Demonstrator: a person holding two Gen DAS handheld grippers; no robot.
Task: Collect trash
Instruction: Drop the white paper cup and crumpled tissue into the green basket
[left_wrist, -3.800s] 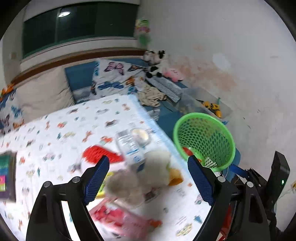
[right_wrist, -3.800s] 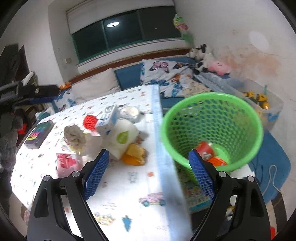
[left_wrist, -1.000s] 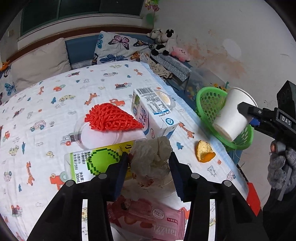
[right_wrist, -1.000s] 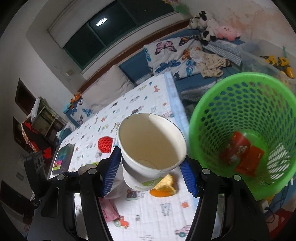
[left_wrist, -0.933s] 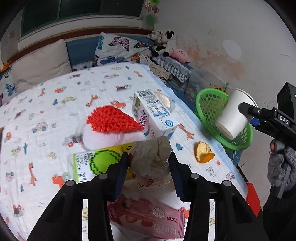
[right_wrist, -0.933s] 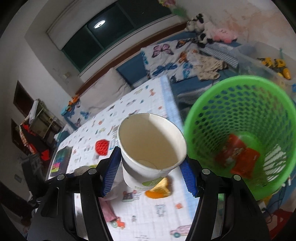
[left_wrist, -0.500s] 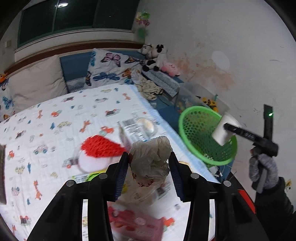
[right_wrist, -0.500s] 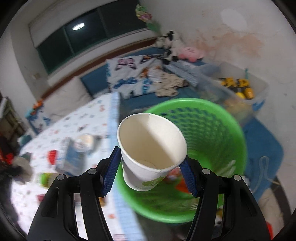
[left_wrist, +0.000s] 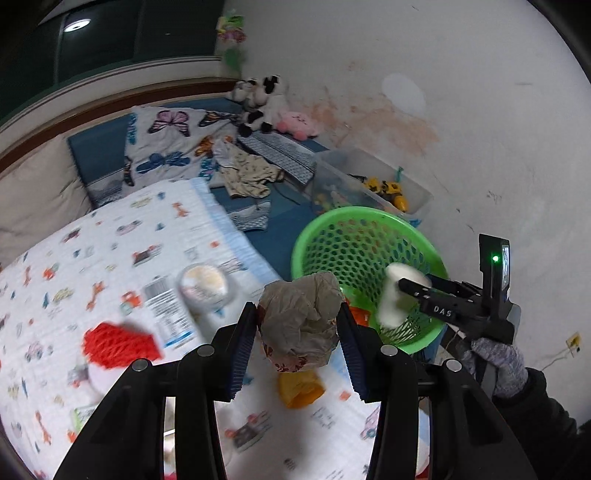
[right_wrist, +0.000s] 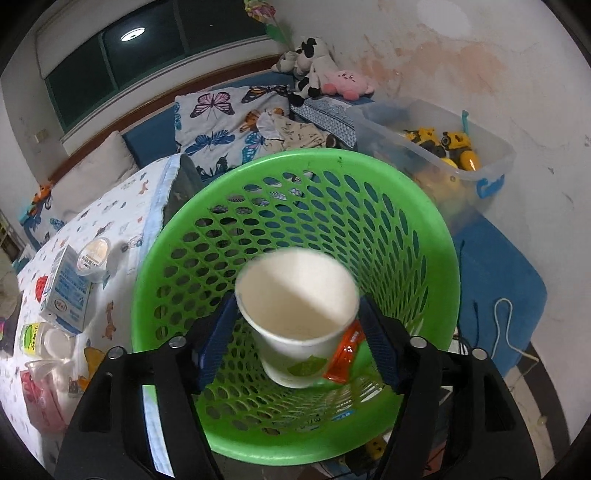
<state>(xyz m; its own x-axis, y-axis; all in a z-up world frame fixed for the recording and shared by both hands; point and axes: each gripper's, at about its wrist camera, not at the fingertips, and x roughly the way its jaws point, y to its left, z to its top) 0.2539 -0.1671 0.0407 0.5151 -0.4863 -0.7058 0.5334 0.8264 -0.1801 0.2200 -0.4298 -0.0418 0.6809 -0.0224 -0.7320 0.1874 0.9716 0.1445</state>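
Note:
My left gripper (left_wrist: 297, 341) is shut on a crumpled grey paper wad (left_wrist: 300, 328) and holds it above the bed's edge, short of the green mesh basket (left_wrist: 314, 236). My right gripper (right_wrist: 297, 339) has the white paper cup (right_wrist: 297, 299) between its fingers over the basket (right_wrist: 295, 166); the cup is blurred and the jaws look slightly parted, so I cannot tell if they still grip it. It also shows in the left wrist view (left_wrist: 393, 295). A red wrapper (right_wrist: 345, 354) lies in the basket.
On the patterned bedsheet (left_wrist: 110, 236) lie a milk carton (right_wrist: 64, 291), a round lidded cup (right_wrist: 92, 254), a red mesh net (left_wrist: 118, 343), an orange peel (left_wrist: 299, 384) and a pink packet (right_wrist: 40, 402). A clear toy bin (right_wrist: 476, 147) stands behind the basket by the wall.
My right gripper carried the cup from over the bed to over the basket's mouth. My left gripper lifted the paper wad and swung right toward the basket.

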